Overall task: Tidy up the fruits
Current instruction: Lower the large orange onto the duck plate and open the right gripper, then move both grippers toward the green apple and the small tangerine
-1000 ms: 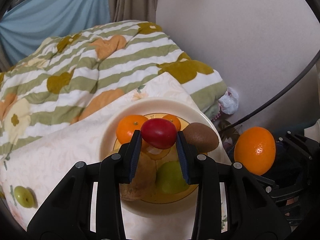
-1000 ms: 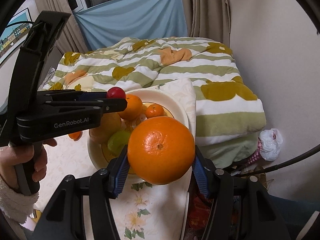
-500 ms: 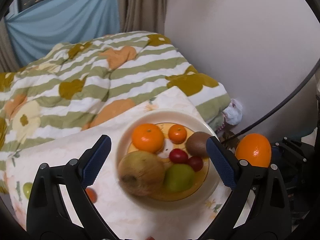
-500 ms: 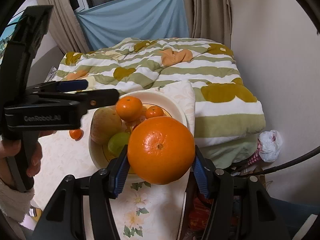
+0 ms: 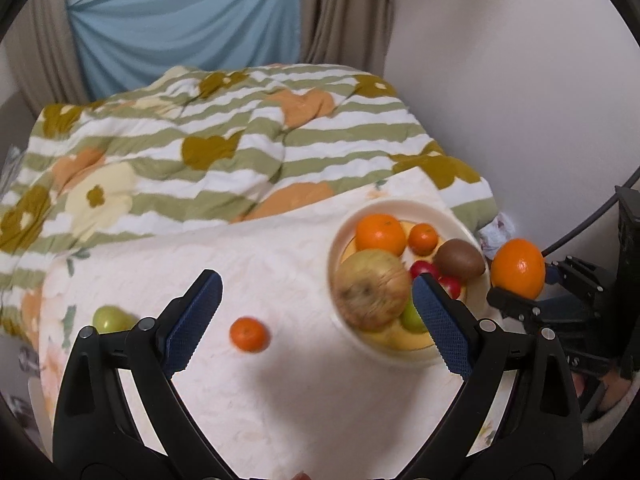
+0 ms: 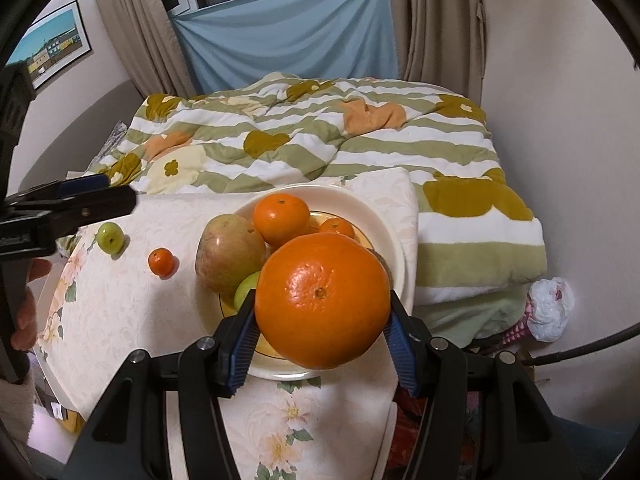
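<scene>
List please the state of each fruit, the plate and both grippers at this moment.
Left gripper: open, empty, above the tablecloth.
Right gripper: shut on the large orange.
Plate: holds several fruits.
Small mandarin: loose on the tablecloth.
Small green fruit: loose on the tablecloth.
Kiwi: on the plate.
</scene>
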`<action>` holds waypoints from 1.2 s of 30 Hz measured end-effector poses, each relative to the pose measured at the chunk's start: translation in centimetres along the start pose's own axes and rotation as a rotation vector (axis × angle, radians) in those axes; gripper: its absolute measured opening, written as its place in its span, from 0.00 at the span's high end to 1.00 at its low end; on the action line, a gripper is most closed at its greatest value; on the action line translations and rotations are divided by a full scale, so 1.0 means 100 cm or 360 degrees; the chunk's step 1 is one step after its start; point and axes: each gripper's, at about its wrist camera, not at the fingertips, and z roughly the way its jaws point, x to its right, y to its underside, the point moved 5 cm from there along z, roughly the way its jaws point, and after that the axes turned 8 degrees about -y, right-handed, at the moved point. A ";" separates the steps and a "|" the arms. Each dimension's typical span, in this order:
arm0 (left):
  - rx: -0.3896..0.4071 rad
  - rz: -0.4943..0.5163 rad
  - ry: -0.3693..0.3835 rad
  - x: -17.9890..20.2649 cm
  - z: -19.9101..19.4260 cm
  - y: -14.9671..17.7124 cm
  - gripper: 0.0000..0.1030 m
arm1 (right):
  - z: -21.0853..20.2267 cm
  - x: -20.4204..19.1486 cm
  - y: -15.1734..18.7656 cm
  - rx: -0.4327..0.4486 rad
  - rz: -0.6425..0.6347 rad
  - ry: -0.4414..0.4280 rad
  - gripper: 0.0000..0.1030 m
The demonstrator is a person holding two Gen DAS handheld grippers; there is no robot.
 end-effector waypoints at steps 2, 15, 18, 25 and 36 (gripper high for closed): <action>-0.0017 -0.0022 -0.0016 -0.008 0.000 0.008 0.00 | 0.006 0.001 0.002 -0.0012 -0.0003 -0.0009 0.47; -0.0086 -0.0100 -0.0061 -0.028 0.004 0.042 0.00 | 0.025 0.006 0.011 0.0011 -0.0004 0.0010 0.46; -0.0091 -0.0111 -0.0067 -0.031 0.004 0.045 0.00 | 0.021 0.005 0.008 0.0074 -0.0021 0.0018 0.26; -0.0110 -0.0162 -0.0066 -0.035 0.001 0.053 0.00 | 0.024 0.005 0.011 0.0062 -0.0029 0.0024 0.00; -0.0034 -0.0221 -0.0136 -0.052 -0.040 0.049 0.00 | -0.009 -0.006 0.001 0.0073 -0.0039 -0.0026 0.00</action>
